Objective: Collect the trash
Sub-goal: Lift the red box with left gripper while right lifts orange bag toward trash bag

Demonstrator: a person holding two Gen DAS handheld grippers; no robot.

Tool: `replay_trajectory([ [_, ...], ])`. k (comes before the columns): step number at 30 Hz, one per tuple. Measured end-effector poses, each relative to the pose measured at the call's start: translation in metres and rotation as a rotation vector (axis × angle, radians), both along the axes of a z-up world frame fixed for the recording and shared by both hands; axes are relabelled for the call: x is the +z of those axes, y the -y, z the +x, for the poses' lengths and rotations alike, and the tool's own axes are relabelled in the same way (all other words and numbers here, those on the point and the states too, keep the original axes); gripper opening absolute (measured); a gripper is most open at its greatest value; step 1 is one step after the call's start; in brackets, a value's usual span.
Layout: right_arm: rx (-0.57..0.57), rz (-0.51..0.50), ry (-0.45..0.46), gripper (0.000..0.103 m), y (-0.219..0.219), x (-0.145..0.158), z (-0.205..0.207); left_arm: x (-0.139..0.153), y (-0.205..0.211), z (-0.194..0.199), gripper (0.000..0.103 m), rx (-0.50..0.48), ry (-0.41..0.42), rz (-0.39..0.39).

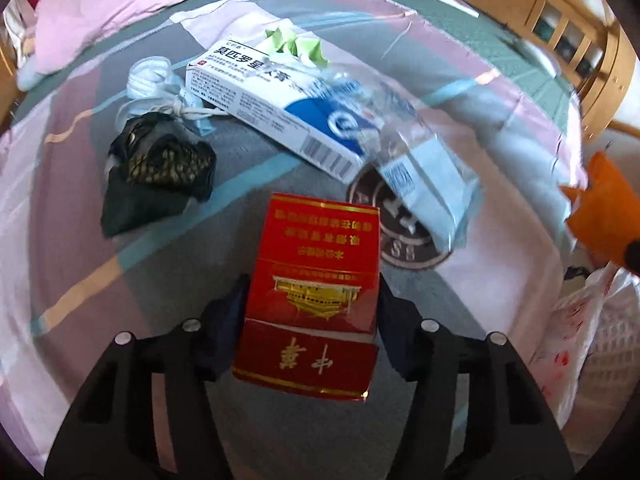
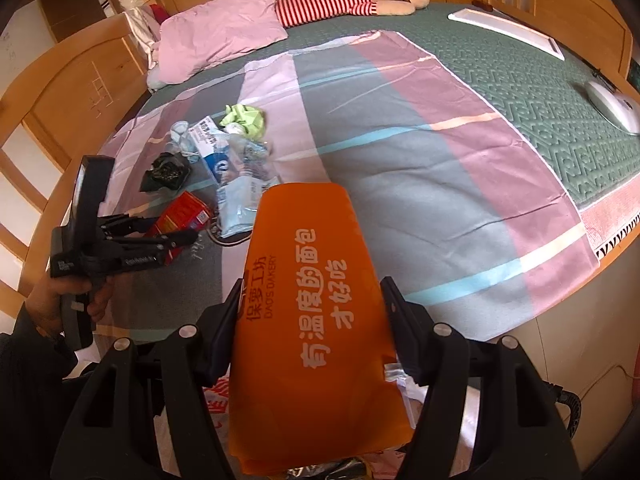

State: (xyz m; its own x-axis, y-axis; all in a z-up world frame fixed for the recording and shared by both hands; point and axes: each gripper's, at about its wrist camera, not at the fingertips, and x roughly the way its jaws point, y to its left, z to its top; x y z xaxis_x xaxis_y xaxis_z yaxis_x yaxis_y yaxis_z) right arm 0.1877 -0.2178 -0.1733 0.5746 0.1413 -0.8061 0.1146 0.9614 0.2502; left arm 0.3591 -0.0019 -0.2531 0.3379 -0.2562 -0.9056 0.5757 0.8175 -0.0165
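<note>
Left gripper [image 1: 312, 320] and right gripper [image 2: 310, 320] both angled down, jaws each clamped mid-width

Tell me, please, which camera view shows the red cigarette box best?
The left wrist view: the red cigarette box fills the centre between the left gripper fingers, its gold print readable. The right wrist view shows it only small and partly hidden behind that gripper, at the left.
</note>
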Motion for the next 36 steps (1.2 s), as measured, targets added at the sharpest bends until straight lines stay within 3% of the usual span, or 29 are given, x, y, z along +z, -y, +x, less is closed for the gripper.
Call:
replay_trajectory([
  [2, 0.004, -0.008, 0.021, 0.065, -0.003, 0.006, -0.003, 0.008, 0.007, -0.015, 0.059, 0.010, 0.035, 0.014],
  [6, 0.006, -0.015, 0.095, 0.065, -0.003, 0.026, -0.017, 0.037, 0.010, -0.047, 0.058, 0.086, 0.148, -0.048],
  [11, 0.009, -0.037, 0.203, 0.065, -0.001, 0.054, -0.039, 0.105, 0.004, -0.123, 0.058, 0.301, 0.379, -0.089],
  [17, 0.060, -0.063, 0.361, 0.065, -0.011, 0.097, -0.077, 0.169, 0.013, -0.215, 0.058, 0.384, 0.589, -0.093],
  [25, 0.140, -0.088, 0.520, 0.065, -0.027, 0.141, -0.125, 0.221, 0.003, -0.284, 0.058, 0.491, 0.696, -0.121],
  [36, 0.158, -0.094, 0.593, 0.065, -0.022, 0.163, -0.165, 0.248, 0.006, -0.337, 0.058, 0.509, 0.760, -0.129],
])
